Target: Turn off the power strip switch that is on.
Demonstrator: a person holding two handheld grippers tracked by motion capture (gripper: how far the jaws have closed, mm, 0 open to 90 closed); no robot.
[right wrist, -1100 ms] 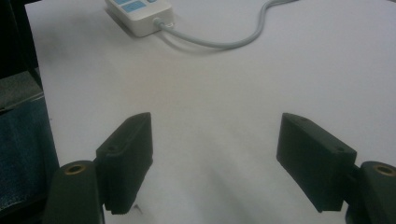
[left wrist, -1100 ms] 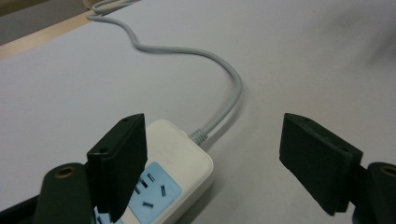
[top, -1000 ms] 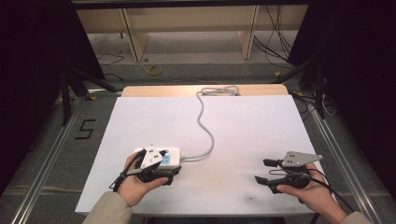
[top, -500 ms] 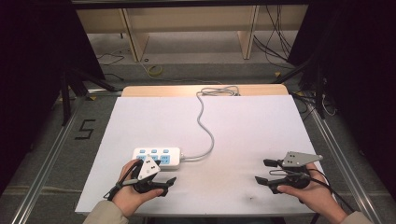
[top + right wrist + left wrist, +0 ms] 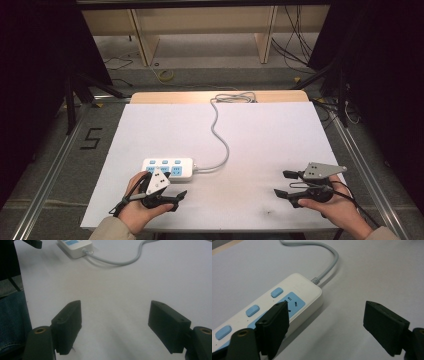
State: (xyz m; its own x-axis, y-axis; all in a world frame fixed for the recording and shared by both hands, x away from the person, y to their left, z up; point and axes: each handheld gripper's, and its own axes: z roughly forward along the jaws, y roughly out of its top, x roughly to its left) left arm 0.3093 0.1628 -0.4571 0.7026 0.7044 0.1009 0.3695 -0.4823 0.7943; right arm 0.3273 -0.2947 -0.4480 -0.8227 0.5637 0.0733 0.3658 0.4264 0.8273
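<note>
Left gripper view: near jaw hides part of the power strip (image 5: 294, 297); cable (image 5: 329, 262) cut off.

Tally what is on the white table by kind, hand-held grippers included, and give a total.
Power strips: 1
Grey cables: 1
Grippers: 2, the left gripper and the right gripper, both open
Total: 4

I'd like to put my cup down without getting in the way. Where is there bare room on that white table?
The far half either side of the grey cable is bare, as is the middle between the two grippers. The near left is crowded: power strip and left gripper.
</note>
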